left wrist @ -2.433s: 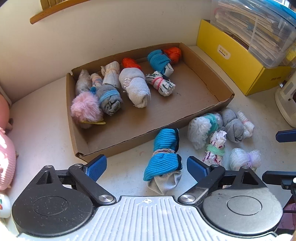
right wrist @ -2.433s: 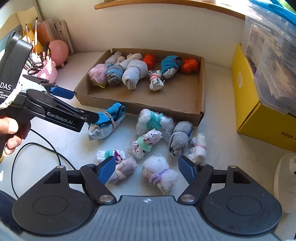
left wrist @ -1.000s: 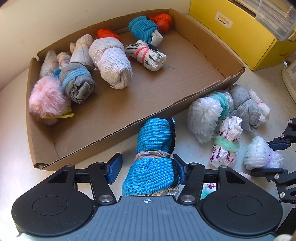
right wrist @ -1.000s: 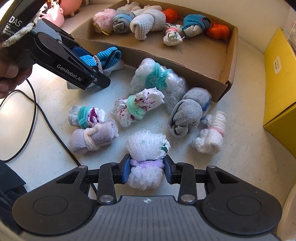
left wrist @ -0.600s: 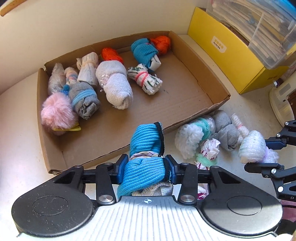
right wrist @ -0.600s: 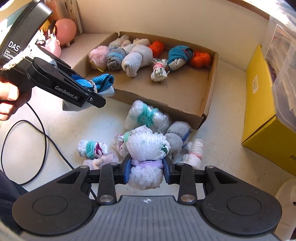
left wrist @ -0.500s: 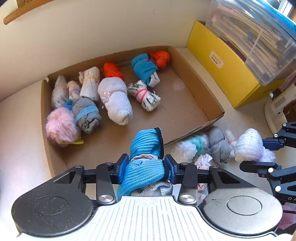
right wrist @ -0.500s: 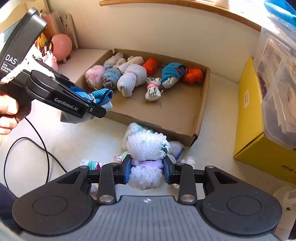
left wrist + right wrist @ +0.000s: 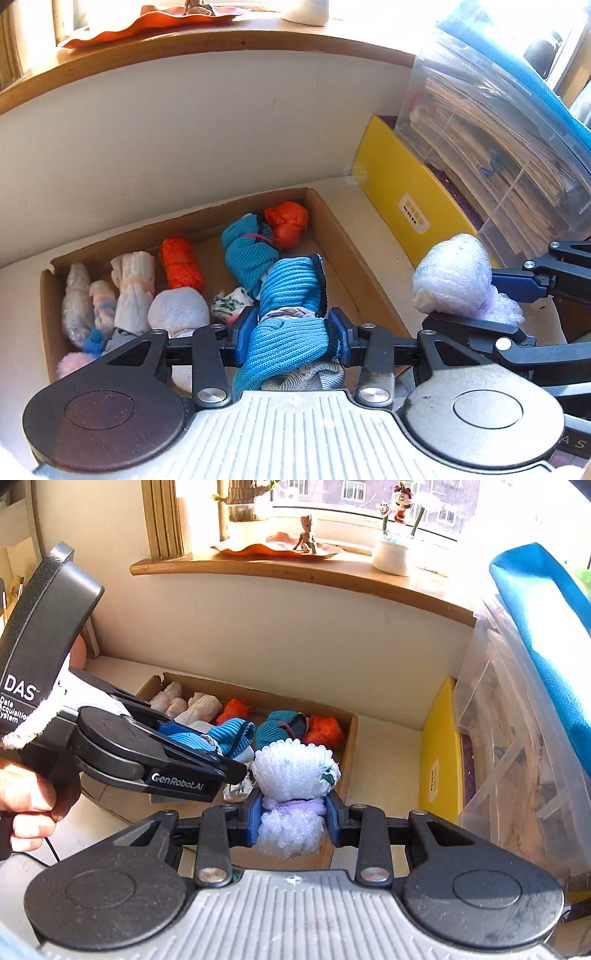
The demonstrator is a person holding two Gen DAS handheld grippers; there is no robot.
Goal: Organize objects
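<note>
My left gripper (image 9: 291, 334) is shut on a blue knitted sock roll (image 9: 291, 295) and holds it in the air over the cardboard tray (image 9: 354, 266). My right gripper (image 9: 293, 818) is shut on a white fluffy sock roll with a lilac band (image 9: 295, 771), also held above the tray (image 9: 351, 738). This roll shows in the left wrist view (image 9: 450, 277) at the right. The tray holds several sock rolls: two orange ones (image 9: 181, 264), a teal one (image 9: 245, 249), white and grey ones (image 9: 135, 288).
A yellow box (image 9: 406, 206) stands right of the tray, with a clear plastic bin (image 9: 498, 122) of papers on it. A wall and wooden windowsill (image 9: 295, 568) rise behind the tray. The left gripper's body (image 9: 110, 746) is close beside my right one.
Both grippers closed on their sock rolls on the table, then lifted them. Both have risen and moved forward over the tray, so the socks on the table are out of view.
</note>
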